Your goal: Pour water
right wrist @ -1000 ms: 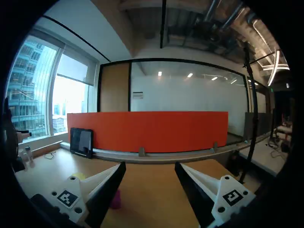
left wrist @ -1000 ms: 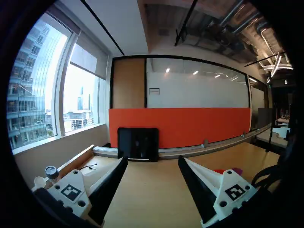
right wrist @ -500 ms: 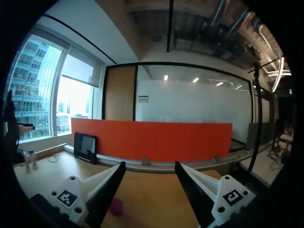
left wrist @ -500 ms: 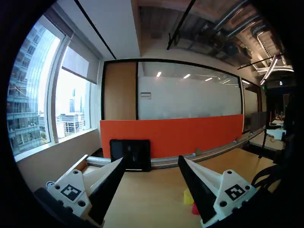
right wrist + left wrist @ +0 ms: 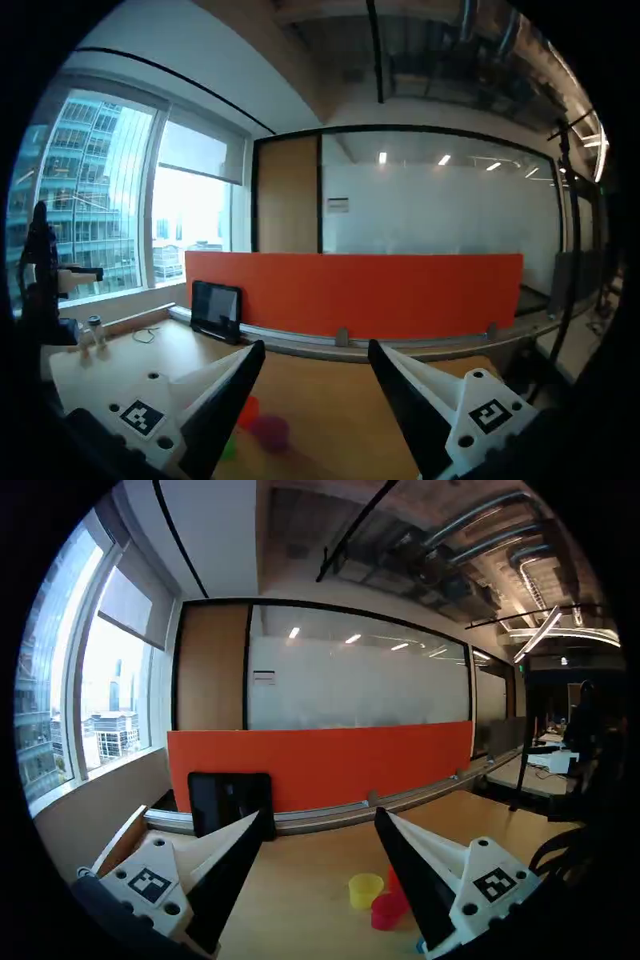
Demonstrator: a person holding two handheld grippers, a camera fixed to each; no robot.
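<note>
Spread wide and holding nothing, the left gripper (image 5: 317, 816) is seen above a wooden table (image 5: 312, 896). Just past its fingers, toward the right one, a yellow cup (image 5: 365, 889) is found standing upright on the table. A red cup (image 5: 386, 910) is set just beside it, partly hidden by that finger. Whether the two cups touch cannot be told. Farther back, a dark tablet (image 5: 230, 802) is propped against an orange partition (image 5: 336, 760) at the table's far edge. A glass wall (image 5: 360, 680) is seen behind that, with windows (image 5: 104, 712) to the left.

The right gripper (image 5: 316, 346) is likewise held open, with nothing between its fingers. Beside its left finger, low on the table, a red cup (image 5: 249, 410), a blurred purple cup (image 5: 273, 433) and a green cup (image 5: 230, 448) are grouped close together. The green one is mostly covered by the finger. Well apart from them, at the table's left end, two small bottles (image 5: 95, 329) are stood upright. The tablet and the orange partition are seen beyond, along the far edge.
</note>
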